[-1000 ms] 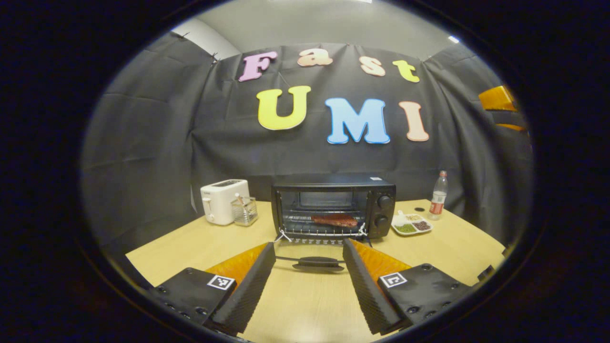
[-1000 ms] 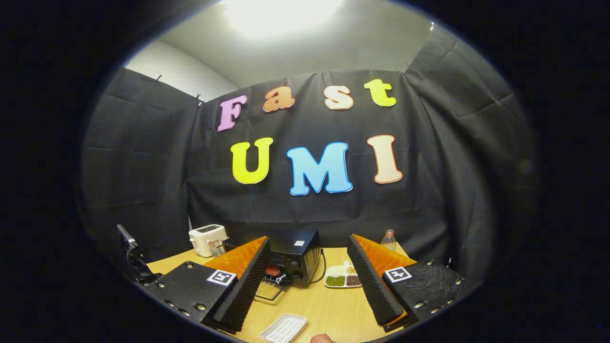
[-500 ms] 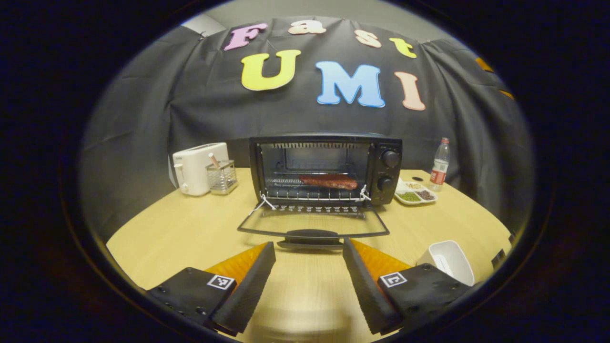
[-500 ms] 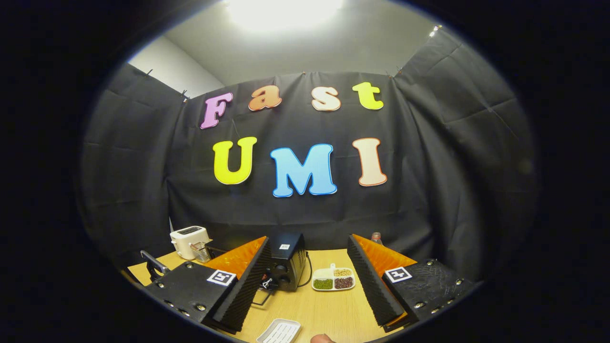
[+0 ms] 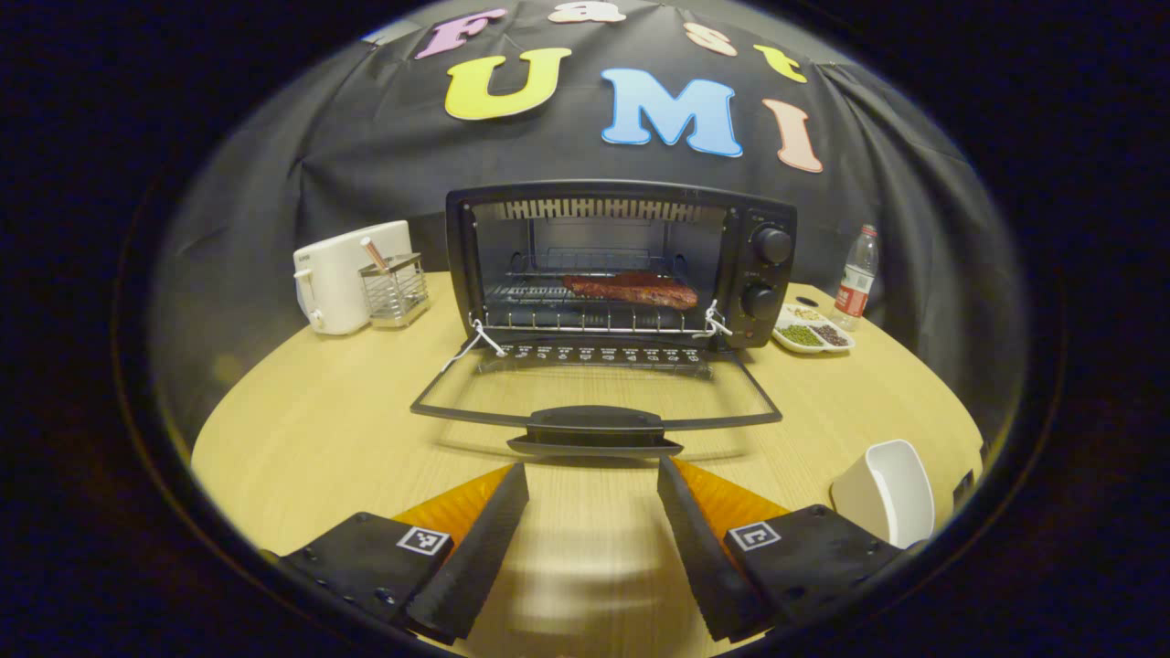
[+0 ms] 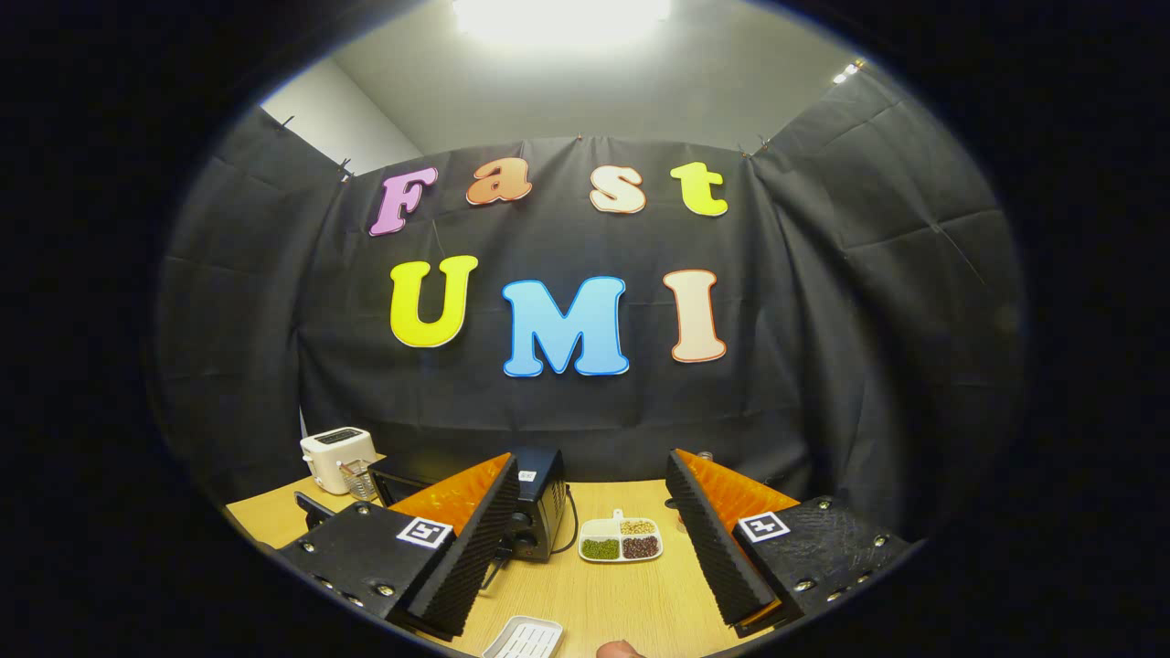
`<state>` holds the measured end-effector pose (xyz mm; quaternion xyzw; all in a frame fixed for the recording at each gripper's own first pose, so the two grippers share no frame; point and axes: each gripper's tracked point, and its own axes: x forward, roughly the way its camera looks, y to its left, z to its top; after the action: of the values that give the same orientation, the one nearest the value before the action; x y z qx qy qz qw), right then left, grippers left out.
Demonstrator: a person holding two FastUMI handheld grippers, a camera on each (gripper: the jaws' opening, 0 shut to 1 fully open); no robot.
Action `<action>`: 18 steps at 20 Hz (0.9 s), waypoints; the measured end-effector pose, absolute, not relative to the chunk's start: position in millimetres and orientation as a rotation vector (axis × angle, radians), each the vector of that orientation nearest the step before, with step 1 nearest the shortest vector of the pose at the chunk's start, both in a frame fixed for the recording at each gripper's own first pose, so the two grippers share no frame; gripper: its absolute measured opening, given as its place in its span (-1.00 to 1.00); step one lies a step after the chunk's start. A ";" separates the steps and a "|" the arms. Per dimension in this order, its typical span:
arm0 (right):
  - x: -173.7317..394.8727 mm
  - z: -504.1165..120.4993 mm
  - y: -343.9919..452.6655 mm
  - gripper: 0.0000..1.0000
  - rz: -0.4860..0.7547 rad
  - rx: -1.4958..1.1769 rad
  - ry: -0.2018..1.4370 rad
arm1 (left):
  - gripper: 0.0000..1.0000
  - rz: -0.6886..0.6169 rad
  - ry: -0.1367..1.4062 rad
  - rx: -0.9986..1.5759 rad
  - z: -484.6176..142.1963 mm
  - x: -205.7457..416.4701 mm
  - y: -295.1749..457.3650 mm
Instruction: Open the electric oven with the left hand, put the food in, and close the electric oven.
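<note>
A black electric oven (image 5: pixel 622 265) stands at the back of the wooden table, its glass door (image 5: pixel 594 393) folded down flat toward me. A reddish slab of meat (image 5: pixel 631 290) lies on the wire rack inside. The door's black handle (image 5: pixel 594 429) sits just beyond my left gripper (image 5: pixel 592 493), which is open and holds nothing. In the right gripper view the oven (image 6: pixel 539 507) shows from its knob side, partly behind the left finger. My right gripper (image 6: pixel 592 512) is open and empty, raised above the table.
A white toaster (image 5: pixel 343 274) and a wire holder (image 5: pixel 393 291) stand left of the oven. A divided dish of beans (image 5: pixel 809 335) and a bottle (image 5: pixel 856 279) sit to its right. A white tray (image 5: pixel 887 489) lies tipped near the right finger, and a white ribbed tray (image 6: pixel 523 637) sits near the table's front.
The left gripper has moved closer to the oven and tilted down, so the open door and its handle loom larger. The right gripper has swung to the right; the oven slides left in its view.
</note>
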<state>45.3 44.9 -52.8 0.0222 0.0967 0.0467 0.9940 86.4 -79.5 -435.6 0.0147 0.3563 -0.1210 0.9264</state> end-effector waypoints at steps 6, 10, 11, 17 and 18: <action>47.0 -56.0 39.6 0.95 0.061 0.050 0.204 | 0.96 -0.289 0.786 0.051 -446.6 94.5 -89.2; 48.1 -60.4 34.3 0.95 0.043 0.058 0.214 | 0.90 -0.295 0.845 0.047 -461.9 92.0 -90.8; 47.6 -59.1 33.2 0.95 0.038 0.059 0.213 | 0.84 -0.291 0.853 0.051 -464.4 91.4 -89.8; 50.0 -56.6 28.1 0.95 0.022 0.056 0.204 | 0.90 -0.311 0.853 0.105 -468.5 100.8 -91.1; 48.3 -55.8 26.8 0.95 0.022 0.056 0.201 | 0.89 -0.316 0.853 0.111 -469.5 101.3 -91.2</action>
<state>48.3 26.8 -55.8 0.0279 0.1006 0.0107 0.9945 101.3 -91.2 -469.5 0.0537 0.4118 -0.1524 0.8968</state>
